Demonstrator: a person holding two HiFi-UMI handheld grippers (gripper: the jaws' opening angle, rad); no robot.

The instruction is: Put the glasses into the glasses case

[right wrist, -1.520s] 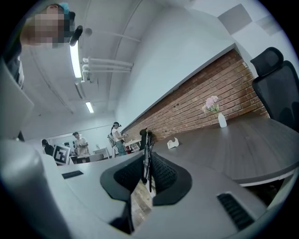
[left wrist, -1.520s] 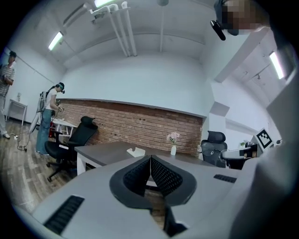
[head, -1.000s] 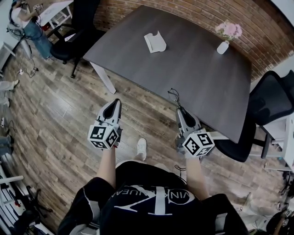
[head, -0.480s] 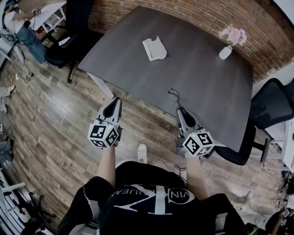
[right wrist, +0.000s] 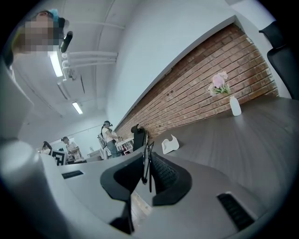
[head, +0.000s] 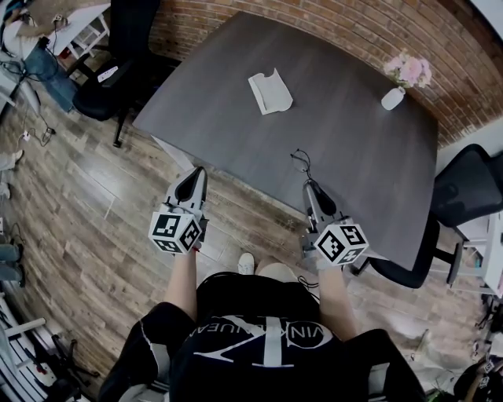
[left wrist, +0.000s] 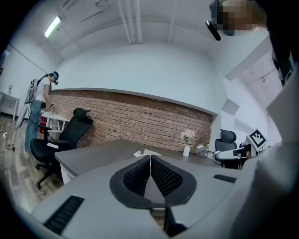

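At the near edge of the dark table (head: 354, 157), the person holds 2 grippers out roughly level, side by side and well apart. The right gripper (head: 309, 187) has its jaws almost together, clamped on the thin black glasses (head: 299, 162). Their wire frame sticks out past the fingertips above the table's edge, and in the right gripper view a slim dark part of the frame stands upright between the pads. The left gripper (head: 198, 176) hovers over the wood floor (head: 94, 204) just off the table's edge, its jaws pressed together on nothing. The white glasses case (head: 269, 91) lies farther in on the tabletop, well apart from both grippers. 1 white vase (head: 392, 99) of pink flowers stands near the brick wall (head: 346, 23).
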